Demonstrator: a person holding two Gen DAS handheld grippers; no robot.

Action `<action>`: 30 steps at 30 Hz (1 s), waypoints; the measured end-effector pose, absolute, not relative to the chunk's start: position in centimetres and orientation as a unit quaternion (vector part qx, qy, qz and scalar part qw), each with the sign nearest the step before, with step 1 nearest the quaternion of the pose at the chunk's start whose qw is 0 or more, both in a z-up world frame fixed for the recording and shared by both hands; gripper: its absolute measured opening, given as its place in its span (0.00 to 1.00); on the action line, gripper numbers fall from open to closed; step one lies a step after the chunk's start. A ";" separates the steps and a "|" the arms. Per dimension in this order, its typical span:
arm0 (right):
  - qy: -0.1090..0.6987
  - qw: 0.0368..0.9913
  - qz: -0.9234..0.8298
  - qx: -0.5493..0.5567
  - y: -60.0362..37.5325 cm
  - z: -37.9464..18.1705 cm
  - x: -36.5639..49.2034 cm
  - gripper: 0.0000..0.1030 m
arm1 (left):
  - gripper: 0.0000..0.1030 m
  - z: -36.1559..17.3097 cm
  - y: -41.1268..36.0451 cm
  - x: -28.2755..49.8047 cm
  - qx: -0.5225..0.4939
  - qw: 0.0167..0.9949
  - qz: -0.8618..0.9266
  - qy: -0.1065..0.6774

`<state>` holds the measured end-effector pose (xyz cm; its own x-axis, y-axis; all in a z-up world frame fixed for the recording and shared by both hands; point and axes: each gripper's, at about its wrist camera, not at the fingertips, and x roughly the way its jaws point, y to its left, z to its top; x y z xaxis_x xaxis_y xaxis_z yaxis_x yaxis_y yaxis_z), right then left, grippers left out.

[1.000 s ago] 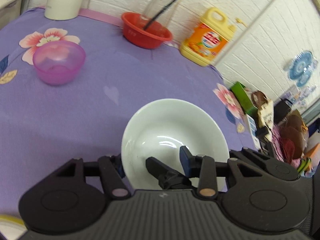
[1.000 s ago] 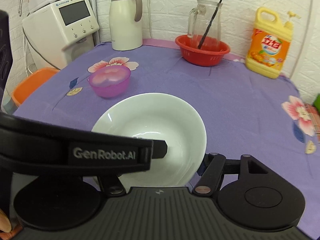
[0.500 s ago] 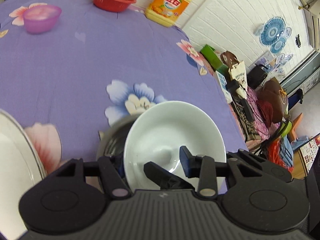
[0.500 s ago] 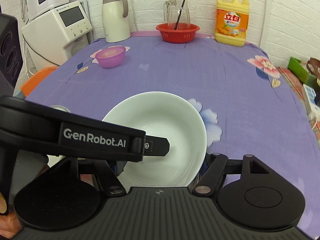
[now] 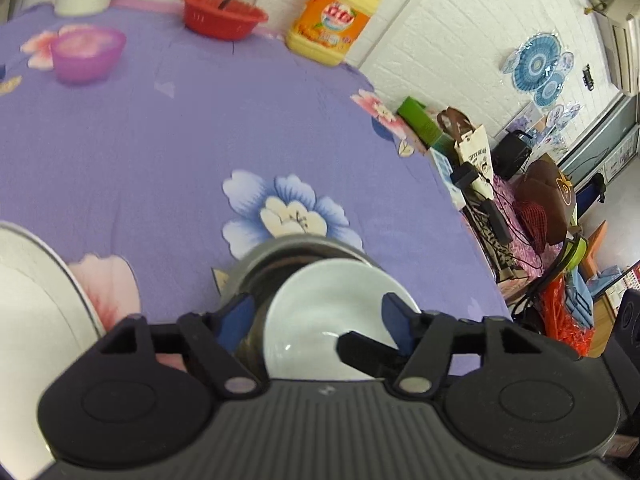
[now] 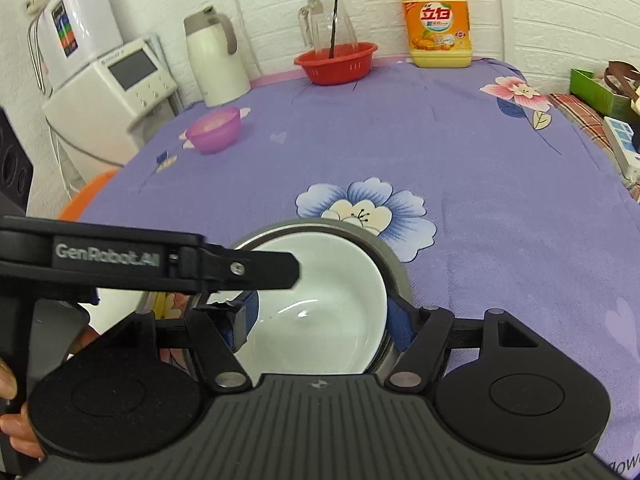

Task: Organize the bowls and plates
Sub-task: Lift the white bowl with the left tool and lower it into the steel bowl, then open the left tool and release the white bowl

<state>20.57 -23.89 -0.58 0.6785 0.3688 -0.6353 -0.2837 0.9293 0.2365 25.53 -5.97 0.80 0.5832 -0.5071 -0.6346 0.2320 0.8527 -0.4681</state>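
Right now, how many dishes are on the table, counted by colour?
White: 2, the white bowl and the plate.
Metal grey: 1, the metal bowl under the white bowl.
Purple: 1, the purple bowl.
Red: 1, the basket.
Total: 5.

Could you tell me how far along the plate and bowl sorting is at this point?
Done: the white ceramic bowl sits nested in the grey metal bowl. In hand: nothing appears clamped; the left tool and right tool are open around it. Left: the translucent purple plastic bowl and the large white plate lie apart, unstacked.
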 end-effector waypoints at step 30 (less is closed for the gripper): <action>0.371 0.907 0.181 0.081 -17.9 1.6 30.3 1.00 | 0.76 3.6 13.1 30.8 -0.102 0.941 0.011 0.323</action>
<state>30.26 -17.92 1.62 0.6591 0.3892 -0.6435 -0.2687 0.9210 0.2819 30.84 13.11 3.58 0.7915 -0.0444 -0.6096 -0.0868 0.9791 -0.1840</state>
